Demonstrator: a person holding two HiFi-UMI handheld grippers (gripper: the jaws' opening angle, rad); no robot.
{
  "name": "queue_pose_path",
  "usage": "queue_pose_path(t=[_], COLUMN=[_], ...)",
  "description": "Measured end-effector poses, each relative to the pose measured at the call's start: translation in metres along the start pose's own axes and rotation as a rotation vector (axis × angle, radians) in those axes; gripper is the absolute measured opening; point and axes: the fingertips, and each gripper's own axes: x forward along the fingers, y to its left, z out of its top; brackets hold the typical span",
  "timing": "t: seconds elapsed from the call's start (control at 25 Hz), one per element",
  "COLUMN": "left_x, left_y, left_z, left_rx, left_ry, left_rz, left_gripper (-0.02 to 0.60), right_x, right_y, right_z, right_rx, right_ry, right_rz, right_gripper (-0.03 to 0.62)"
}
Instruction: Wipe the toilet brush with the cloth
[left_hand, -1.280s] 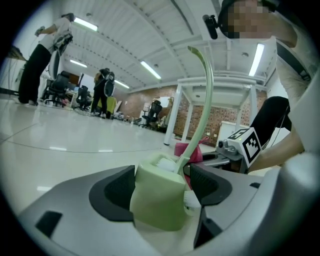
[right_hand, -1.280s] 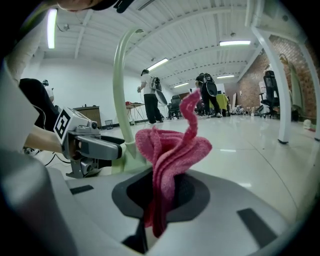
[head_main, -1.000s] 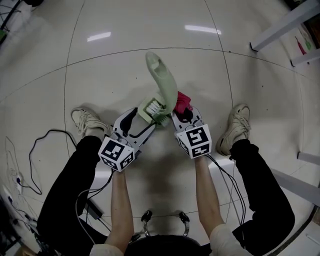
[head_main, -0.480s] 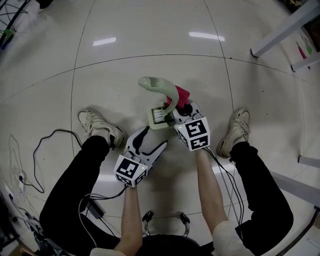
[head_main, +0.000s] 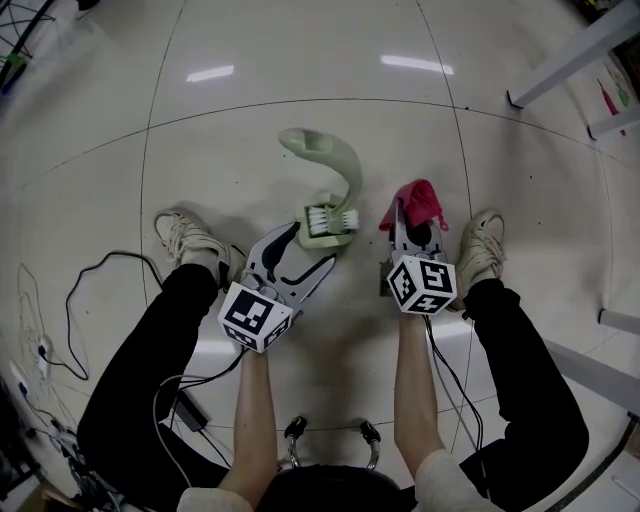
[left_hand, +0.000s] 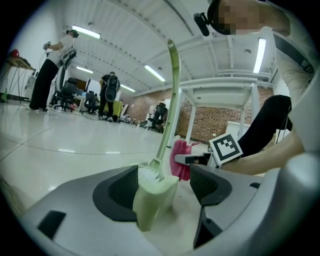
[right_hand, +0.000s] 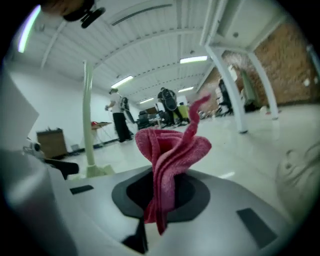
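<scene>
Glossy pale tiled floor (head_main: 250, 110) all over the head view, plenty of bare room ahead, white table legs (head_main: 570, 50) off at the top right edge and loose cables (head_main: 70, 300) down the left. Left gripper (head_main: 312, 246) low over the tiles, jaws spread wide, with the bristle end of the pale green toilet brush (head_main: 338, 170) sitting right at the tips and the curved handle arcing away forward. Right gripper (head_main: 413, 222) just beside it, clear of the brush, clamped on a pink cloth (head_main: 418, 196) bunched up past the tips. Shoes (head_main: 185, 238) either side, outside both grippers. Over to the left gripper view: jaws clearly apart, brush head standing between them, close up against the pad (left_hand: 117, 187) on that view's left with a gap on the other side, handle rising straight up. Cloth and right gripper just behind, near but not touching the brush. Right gripper view: jaws pinched together on the cloth, folds sticking up out of the grip, brush handle upright off to the left, well apart. Way back, ceiling strip lights (right_hand: 192, 60) and people (right_hand: 117, 117) standing around.
</scene>
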Motion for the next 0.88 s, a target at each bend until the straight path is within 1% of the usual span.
queue_pose_path(t=[0.08,0.12,0.2,0.28,0.32,0.4,0.52,0.68,0.76,0.88], left_x=[-0.001,-0.001,0.0,0.001,0.001,0.0,0.0,0.001,0.0,-0.009], left_y=[0.001,0.001,-0.001,-0.001,-0.001,-0.001,-0.003,-0.004,-0.004,-0.002], left_z=[0.0,0.0,0.0,0.0,-0.001,-0.002,-0.002,-0.001,-0.001,0.001], left_rx=[-0.001,-0.006,-0.009,0.002,0.007,0.011,0.013,0.002,-0.001,-0.019], left_ry=[-0.004,-0.009,-0.014,-0.008,-0.005,-0.004,-0.001,-0.004,0.001,-0.013], left_rz=[0.004,0.005,0.0,-0.007,-0.008,-0.007,-0.004,-0.009,-0.006,0.022], left_gripper=[0.321,0.321,0.321,0.321,0.321,0.321,0.321,0.321,0.321,0.321], right_x=[0.014,0.019,0.023,0.019,0.015,0.006,-0.011,-0.037,-0.05,-0.063], right_y=[0.025,0.035,0.048,0.049,0.048,0.045,0.045,0.033,0.035,0.065], right_z=[-0.022,-0.031,-0.041,-0.042,-0.042,-0.045,-0.051,-0.061,-0.062,-0.061], right_rx=[0.089,0.12,0.184,0.245,0.258,0.265,0.275,0.283,0.26,0.133], right_ry=[0.066,0.096,0.124,0.122,0.121,0.129,0.147,0.168,0.174,0.169], right_rz=[0.161,0.213,0.261,0.252,0.237,0.216,0.207,0.134,0.123,0.177], right_gripper=[0.031,0.032,0.032,0.032,0.032,0.032,0.032,0.032,0.032,0.032])
